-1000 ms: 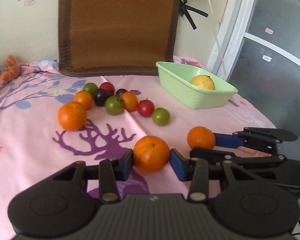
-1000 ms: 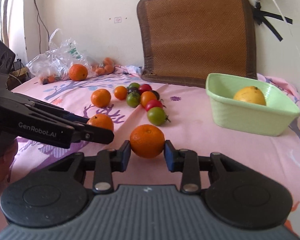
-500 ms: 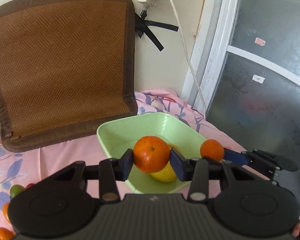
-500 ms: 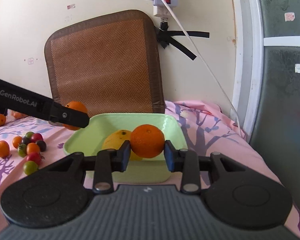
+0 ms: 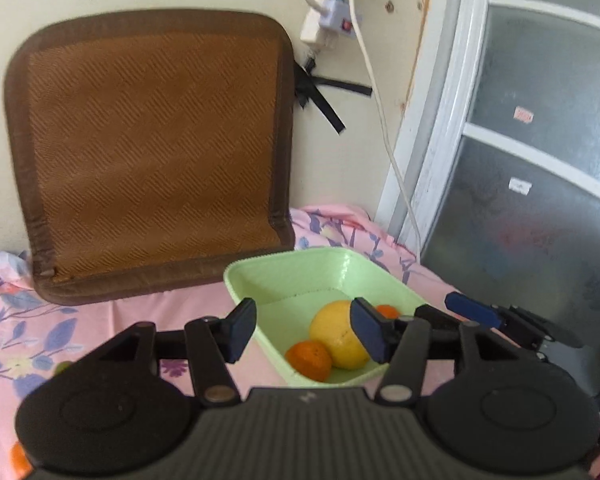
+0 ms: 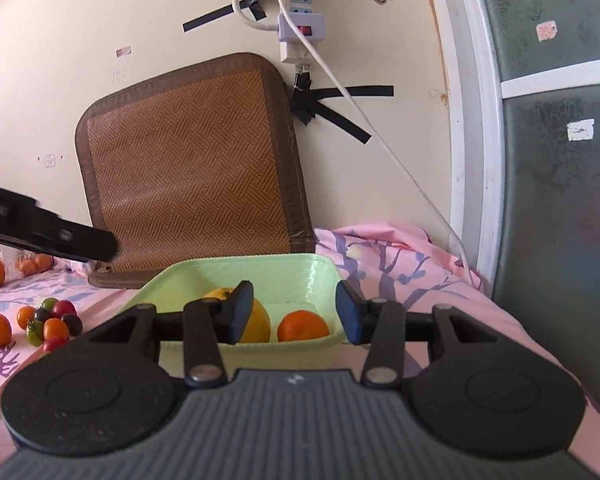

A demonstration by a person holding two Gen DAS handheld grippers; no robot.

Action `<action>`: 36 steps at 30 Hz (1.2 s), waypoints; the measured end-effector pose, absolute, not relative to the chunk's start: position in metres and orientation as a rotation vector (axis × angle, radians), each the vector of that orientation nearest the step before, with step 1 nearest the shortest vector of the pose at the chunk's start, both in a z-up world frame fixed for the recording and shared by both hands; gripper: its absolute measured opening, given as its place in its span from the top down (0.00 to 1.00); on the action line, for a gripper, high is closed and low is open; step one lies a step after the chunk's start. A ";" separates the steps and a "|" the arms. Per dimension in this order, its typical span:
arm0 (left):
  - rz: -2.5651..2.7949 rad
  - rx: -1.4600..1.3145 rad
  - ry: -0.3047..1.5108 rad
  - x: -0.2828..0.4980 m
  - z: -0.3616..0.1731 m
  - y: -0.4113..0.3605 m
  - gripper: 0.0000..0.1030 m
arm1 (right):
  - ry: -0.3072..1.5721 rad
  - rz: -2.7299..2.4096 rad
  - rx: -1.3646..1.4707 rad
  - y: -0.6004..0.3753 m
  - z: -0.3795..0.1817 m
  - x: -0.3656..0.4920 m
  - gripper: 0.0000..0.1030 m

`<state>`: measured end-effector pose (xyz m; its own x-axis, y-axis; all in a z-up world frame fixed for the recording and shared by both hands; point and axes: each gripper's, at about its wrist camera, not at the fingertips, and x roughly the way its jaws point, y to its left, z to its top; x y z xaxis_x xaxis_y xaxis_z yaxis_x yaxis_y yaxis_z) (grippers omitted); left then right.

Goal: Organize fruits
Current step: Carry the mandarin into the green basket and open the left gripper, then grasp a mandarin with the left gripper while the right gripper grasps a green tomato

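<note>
While your two grippers hang over the green basin [image 5: 342,266], both sets of jaws stand spread with nothing between them.

Your left gripper [image 5: 303,330] frames an orange [image 5: 309,360] touching the yellow citrus [image 5: 338,334] inside; your right gripper [image 6: 294,306] frames a second orange [image 6: 303,326] beside that citrus; farther left, small oranges and tomatoes [image 6: 48,320] lie on the pink cloth [image 6: 400,264]; behind, a woven mat [image 6: 192,168] leans on the wall.
</note>
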<state>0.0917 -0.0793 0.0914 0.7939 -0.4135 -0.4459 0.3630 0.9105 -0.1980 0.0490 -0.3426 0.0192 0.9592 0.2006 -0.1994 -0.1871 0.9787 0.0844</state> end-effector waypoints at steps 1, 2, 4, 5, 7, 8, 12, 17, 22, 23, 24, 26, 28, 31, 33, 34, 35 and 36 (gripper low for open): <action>-0.398 -0.122 0.477 0.081 0.097 -0.062 0.45 | 0.202 0.199 0.074 -0.343 0.021 0.047 0.57; -0.371 -0.139 0.452 0.070 0.103 -0.043 0.44 | 0.200 0.206 0.084 -0.343 0.023 0.045 0.61; -0.299 -0.162 0.420 0.051 0.109 -0.004 0.43 | 0.201 0.238 0.097 -0.338 0.029 0.039 0.63; -0.258 -0.167 0.413 0.043 0.110 0.013 0.43 | 0.202 0.261 0.099 -0.333 0.032 0.035 0.63; -0.171 -0.153 0.423 0.031 0.108 0.044 0.43 | 0.203 0.324 0.086 -0.317 0.037 0.027 0.63; -0.134 -0.145 0.436 0.027 0.104 0.056 0.43 | 0.205 0.362 0.074 -0.307 0.039 0.022 0.63; -0.086 -0.181 0.502 0.022 0.080 0.088 0.38 | 0.305 0.542 0.034 -0.260 0.035 0.018 0.63; -0.115 -0.129 0.555 0.030 0.050 0.074 0.28 | 0.459 0.602 -0.055 -0.213 0.013 0.033 0.62; -0.120 -0.046 0.583 0.046 0.029 0.052 0.29 | 0.523 0.592 -0.121 -0.194 0.002 0.044 0.62; -0.114 -0.037 0.597 0.049 0.024 0.050 0.30 | 0.534 0.585 -0.128 -0.192 0.001 0.046 0.62; -0.109 -0.037 0.615 0.053 0.020 0.049 0.32 | 0.551 0.584 -0.128 -0.191 -0.001 0.049 0.62; -0.115 -0.059 0.650 0.058 0.015 0.051 0.49 | 0.577 0.589 -0.118 -0.191 -0.003 0.053 0.62; -0.109 -0.070 0.650 0.058 0.014 0.053 0.57 | 0.587 0.589 -0.119 -0.191 -0.004 0.053 0.62; -0.111 -0.070 0.658 0.055 0.013 0.051 0.60 | 0.579 0.581 -0.131 -0.190 -0.003 0.051 0.72; -0.123 -0.094 0.661 0.050 0.014 0.051 0.60 | 0.578 0.576 -0.118 -0.193 -0.003 0.046 0.73; -0.138 -0.112 0.661 0.046 0.014 0.051 0.60 | 0.574 0.578 -0.110 -0.195 -0.003 0.042 0.73; -0.156 -0.125 0.659 0.040 0.015 0.049 0.60 | 0.568 0.583 -0.104 -0.198 -0.003 0.038 0.73; -0.174 -0.130 0.654 0.034 0.016 0.045 0.60 | 0.561 0.583 -0.101 -0.202 -0.003 0.031 0.73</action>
